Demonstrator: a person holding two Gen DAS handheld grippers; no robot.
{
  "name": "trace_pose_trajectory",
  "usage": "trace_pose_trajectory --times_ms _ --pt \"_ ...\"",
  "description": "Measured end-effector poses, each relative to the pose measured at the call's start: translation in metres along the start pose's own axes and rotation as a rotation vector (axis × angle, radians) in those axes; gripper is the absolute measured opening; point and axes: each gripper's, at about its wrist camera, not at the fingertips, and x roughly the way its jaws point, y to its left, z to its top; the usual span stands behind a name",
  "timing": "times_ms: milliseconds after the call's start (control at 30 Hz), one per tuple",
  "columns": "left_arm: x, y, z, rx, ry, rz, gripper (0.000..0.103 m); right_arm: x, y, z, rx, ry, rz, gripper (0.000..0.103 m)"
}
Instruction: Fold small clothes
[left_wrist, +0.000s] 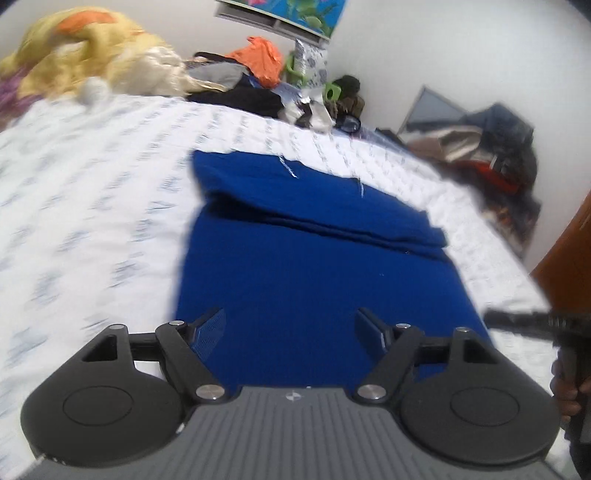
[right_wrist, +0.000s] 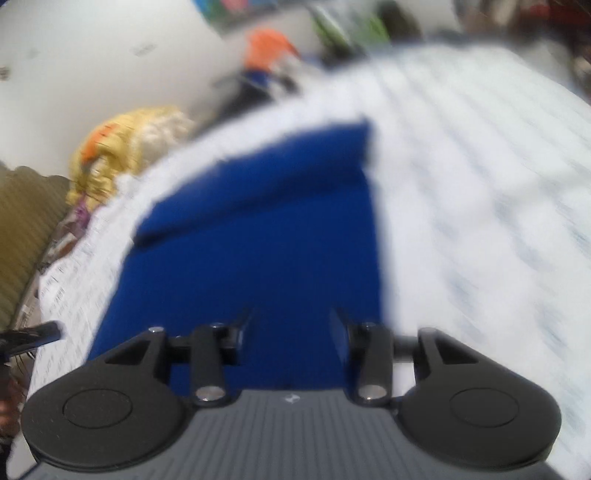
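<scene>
Ahead of both grippers (left_wrist: 290, 326) (right_wrist: 291, 328) - blue garment (left_wrist: 314, 266) (right_wrist: 258, 240).

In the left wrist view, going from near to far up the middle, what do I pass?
Open left tongs → flat blue cloth garment, with its far end folded back → white patterned bedsheet → crumpled orange garment on the clutter by the wall.

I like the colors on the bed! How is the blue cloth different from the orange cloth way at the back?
The blue cloth lies spread flat on the white bedsheet with its far part folded over, right under both open grippers; the orange cloth sits crumpled on top of a clutter pile by the wall. The blue cloth fills much of both views; the orange one looks small and far off. Both are plain, single-colored fabric.
</scene>
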Motion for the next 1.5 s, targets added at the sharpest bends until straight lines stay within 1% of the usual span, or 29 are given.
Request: trace_pose_trajectory --times_ms 33,67,100,133,167,200,233,267,300,367,400,433,500,567,633,700,933,1500 --pt "0.022 -0.013 0.000 0.027 0.016 0.030 0.072 0.024 0.010 0.004 -0.013 0.007 -0.005 0.043" --pt "0.041 -0.023 -0.001 0.057 0.027 0.059 0.072 0.044 0.018 0.006 -0.034 0.022 -0.031 0.043" --pt "0.055 -0.029 -0.003 0.084 0.041 0.088 0.072 0.065 0.030 0.007 -0.074 0.040 -0.073 0.043" --pt "0.065 -0.031 -0.009 0.119 0.039 0.119 0.075 0.079 0.039 0.004 -0.136 0.032 -0.120 0.042" --pt "0.067 -0.036 -0.018 0.203 -0.012 0.165 0.088 0.082 0.046 -0.003 -0.214 -0.027 -0.155 0.044" --pt "0.068 -0.036 -0.028 0.265 -0.027 0.204 0.096 0.084 0.053 -0.011 -0.292 -0.044 -0.191 0.047" --pt "0.063 -0.031 -0.030 0.248 -0.013 0.209 0.103 0.082 0.058 -0.022 -0.361 -0.058 -0.219 0.048" --pt "0.059 -0.023 -0.032 0.227 0.001 0.190 0.103 0.075 0.057 -0.032 -0.388 -0.077 -0.230 0.052" --pt "0.054 -0.019 -0.036 0.246 0.005 0.186 0.103 0.065 0.052 -0.042 -0.378 -0.091 -0.225 0.059" --pt "0.040 -0.012 -0.046 0.273 0.008 0.156 0.103 0.046 0.044 -0.055 -0.373 -0.087 -0.210 0.059" --pt "0.037 -0.008 -0.047 0.278 0.009 0.151 0.103 0.043 0.049 -0.059 -0.381 -0.086 -0.214 0.061" --pt "0.034 -0.004 -0.049 0.276 0.007 0.145 0.103 0.034 0.046 -0.065 -0.380 -0.087 -0.213 0.065" --pt "0.033 -0.005 -0.049 0.275 0.003 0.142 0.103 0.025 0.041 -0.071 -0.364 -0.089 -0.204 0.065" --pt "0.037 -0.009 -0.049 0.272 -0.003 0.156 0.103 0.025 0.044 -0.071 -0.370 -0.090 -0.210 0.066" --pt "0.040 -0.012 -0.048 0.271 -0.005 0.167 0.103 0.030 0.050 -0.069 -0.382 -0.083 -0.223 0.075" --pt "0.037 -0.011 -0.048 0.270 -0.005 0.168 0.103 0.033 0.051 -0.069 -0.379 -0.081 -0.226 0.078" --pt "0.035 -0.010 -0.050 0.268 -0.015 0.181 0.103 0.029 0.047 -0.072 -0.375 -0.083 -0.224 0.079" --pt "0.036 -0.010 -0.049 0.266 -0.013 0.180 0.103 0.029 0.046 -0.071 -0.374 -0.083 -0.222 0.080"
